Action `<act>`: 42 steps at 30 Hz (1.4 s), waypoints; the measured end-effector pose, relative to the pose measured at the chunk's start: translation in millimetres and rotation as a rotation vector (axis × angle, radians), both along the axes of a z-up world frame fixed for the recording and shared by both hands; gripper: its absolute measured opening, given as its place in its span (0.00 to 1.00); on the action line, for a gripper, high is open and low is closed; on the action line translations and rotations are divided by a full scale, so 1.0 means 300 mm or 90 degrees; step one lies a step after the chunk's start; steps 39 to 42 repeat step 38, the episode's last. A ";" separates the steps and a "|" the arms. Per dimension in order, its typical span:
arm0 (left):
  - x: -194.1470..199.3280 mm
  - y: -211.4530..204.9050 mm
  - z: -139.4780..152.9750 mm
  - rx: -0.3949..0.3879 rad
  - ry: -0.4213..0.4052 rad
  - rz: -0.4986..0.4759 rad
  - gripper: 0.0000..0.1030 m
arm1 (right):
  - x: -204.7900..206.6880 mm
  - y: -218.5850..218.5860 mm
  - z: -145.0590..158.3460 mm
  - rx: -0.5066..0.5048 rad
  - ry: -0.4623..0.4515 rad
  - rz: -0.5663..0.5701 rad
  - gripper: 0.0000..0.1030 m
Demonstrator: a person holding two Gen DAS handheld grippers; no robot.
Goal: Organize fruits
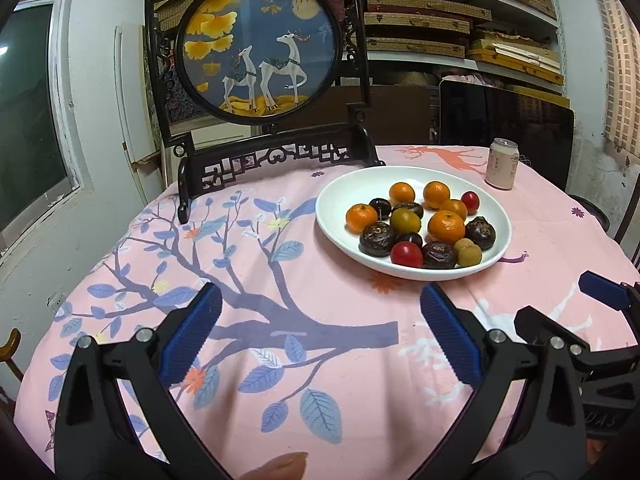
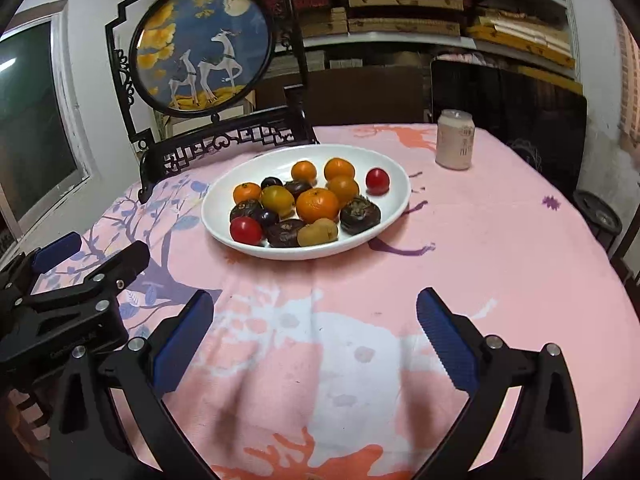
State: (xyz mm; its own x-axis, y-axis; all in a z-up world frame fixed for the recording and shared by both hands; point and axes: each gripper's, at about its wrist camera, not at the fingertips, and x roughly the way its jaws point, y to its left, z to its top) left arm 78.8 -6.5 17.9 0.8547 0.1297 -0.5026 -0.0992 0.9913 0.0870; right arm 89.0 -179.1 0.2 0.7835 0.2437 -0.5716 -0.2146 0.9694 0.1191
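Each view looks forward from low over the near edge of the table (image 1: 540,208), between its own gripper's blue pads, towards the far edge and the shelves behind. The left wrist view sits nearer the left edge, the right wrist view nearer the right. Both share the white plate (image 1: 336,216) (image 2: 216,216), the can (image 1: 502,164) (image 2: 455,139) and the round deer screen (image 1: 260,40) (image 2: 204,46).

The right gripper (image 2: 316,312) hangs over the pink cloth of the desk (image 2: 500,240), its 2 blue fingers (image 2: 446,340) spread wide with nothing between them. Beyond them sits a white plate (image 2: 216,216) heaped with oranges (image 2: 318,205), red tomatoes (image 2: 377,181) and dark fruits (image 2: 360,214). A can (image 2: 455,139) stands far right. The left gripper (image 2: 86,258) shows at the left edge.
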 end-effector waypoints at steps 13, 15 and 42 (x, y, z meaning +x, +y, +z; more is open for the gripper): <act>0.001 -0.003 0.000 0.000 0.002 -0.002 0.98 | -0.002 -0.003 0.003 0.009 -0.001 0.001 0.99; 0.001 -0.003 0.000 0.001 0.002 -0.002 0.98 | -0.003 -0.002 0.003 0.009 0.000 0.001 0.99; -0.005 -0.008 0.003 0.016 -0.009 -0.004 0.98 | -0.008 0.001 0.005 0.013 0.000 0.001 0.99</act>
